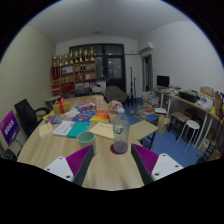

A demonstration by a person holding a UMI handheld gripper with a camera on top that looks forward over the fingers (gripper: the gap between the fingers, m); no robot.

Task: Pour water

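1. The gripper is seen with its two fingers spread wide apart, nothing clamped between them. The purple pads can be made out on the inner faces.
2. A clear plastic bottle is found just ahead of the fingers, roughly centred on the gap, standing upright on the table. It's not touched by either finger. Whether there's water in it can't really be told.
3. A small greenish bowl-like thing is spotted near the bottle, off to its left on the same wooden table.
4. Further back the tabletop is covered in clutter: sheets of paper, colourful stuff that can't be identified, and a red cup-shaped item toward the far left.
5. A dark chair is parked at the table's left side, and a stool is seen off to the right.
6. Against the back wall a shelf packed with bright objects is visible, and a desk with a monitor is set along the right side of the room.
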